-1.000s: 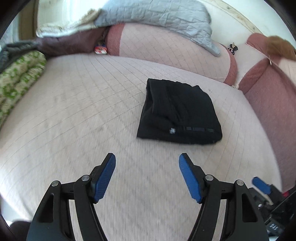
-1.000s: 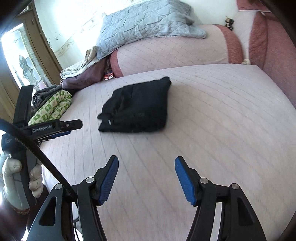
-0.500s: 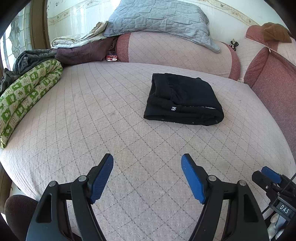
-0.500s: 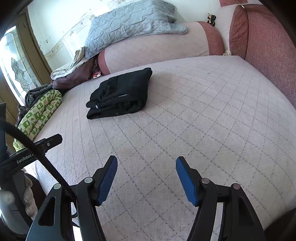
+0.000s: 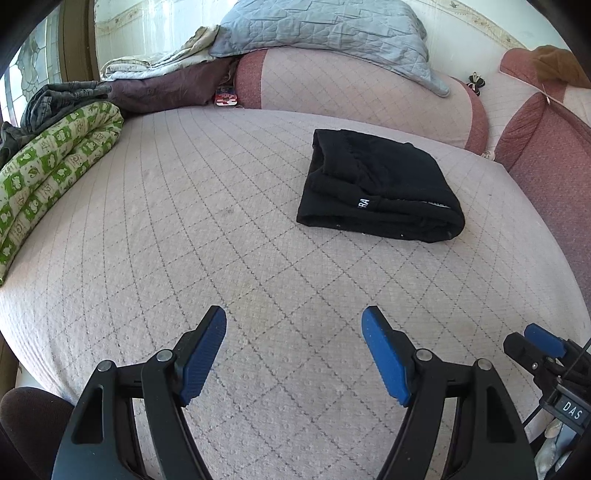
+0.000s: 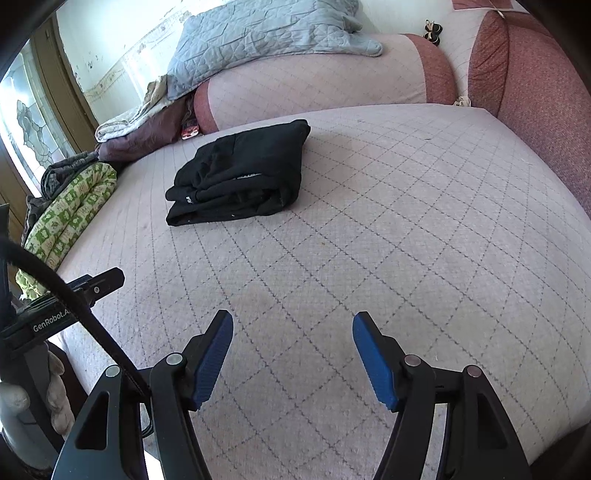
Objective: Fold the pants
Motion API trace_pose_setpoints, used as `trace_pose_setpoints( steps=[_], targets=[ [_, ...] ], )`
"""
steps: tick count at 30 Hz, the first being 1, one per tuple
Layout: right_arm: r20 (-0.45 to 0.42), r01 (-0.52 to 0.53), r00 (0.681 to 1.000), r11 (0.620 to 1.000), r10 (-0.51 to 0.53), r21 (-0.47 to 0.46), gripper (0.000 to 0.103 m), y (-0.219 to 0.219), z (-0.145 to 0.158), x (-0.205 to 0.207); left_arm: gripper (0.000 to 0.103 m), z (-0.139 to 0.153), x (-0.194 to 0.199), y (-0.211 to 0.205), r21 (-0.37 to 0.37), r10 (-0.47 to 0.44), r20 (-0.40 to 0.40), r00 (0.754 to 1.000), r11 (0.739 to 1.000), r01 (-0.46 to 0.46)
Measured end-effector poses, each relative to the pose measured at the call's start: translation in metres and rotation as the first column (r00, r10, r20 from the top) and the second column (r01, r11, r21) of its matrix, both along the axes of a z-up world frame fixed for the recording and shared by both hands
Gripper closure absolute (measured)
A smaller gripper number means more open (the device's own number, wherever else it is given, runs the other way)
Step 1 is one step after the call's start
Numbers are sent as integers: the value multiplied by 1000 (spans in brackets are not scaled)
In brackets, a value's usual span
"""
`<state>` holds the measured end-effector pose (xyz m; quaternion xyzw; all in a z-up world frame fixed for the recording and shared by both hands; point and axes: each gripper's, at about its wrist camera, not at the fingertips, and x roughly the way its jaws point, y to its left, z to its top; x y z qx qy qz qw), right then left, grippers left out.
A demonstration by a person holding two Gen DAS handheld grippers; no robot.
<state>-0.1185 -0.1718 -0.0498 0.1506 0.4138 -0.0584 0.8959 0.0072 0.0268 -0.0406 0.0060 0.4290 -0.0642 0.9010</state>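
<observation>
Left hand-held gripper (image 5: 293, 326) spread wide, right hand-held gripper (image 6: 292, 330) too — both holding nothing, pants (image 5: 380, 188) folded

a home bedroom: a quilted bed (image 5: 184, 258), a long bolster (image 5: 351, 88), a grey quilt (image 5: 325, 26), a rolled green blanket (image 5: 48, 158), a stained-glass window (image 6: 33, 122).

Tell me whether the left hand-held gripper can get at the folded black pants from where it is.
Probably yes. The left hand-held gripper is open and empty, and only bare quilted bed cover lies between it and the folded black pants. It sits well short of them, so it must move forward and slightly right.
</observation>
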Motion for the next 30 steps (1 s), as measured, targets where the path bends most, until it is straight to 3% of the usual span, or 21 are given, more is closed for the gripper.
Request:
trace_pose_setpoints(
  steps=[20,24,30],
  targets=[
    [-20,-34,999,999,33,-8,29,15,-4,25,28,-16,10,13,-37,3,-60,998,999,-5],
    [31,4,1000,998,-5,56,29,9,7,19,28,-25,15,18,-64,28,-91,995,997,-34],
    [221,12,973,971,-66,239,29,1,57,-1,28,-18,20,-2,-100,-6,-124,992,995,-6]
  ],
)
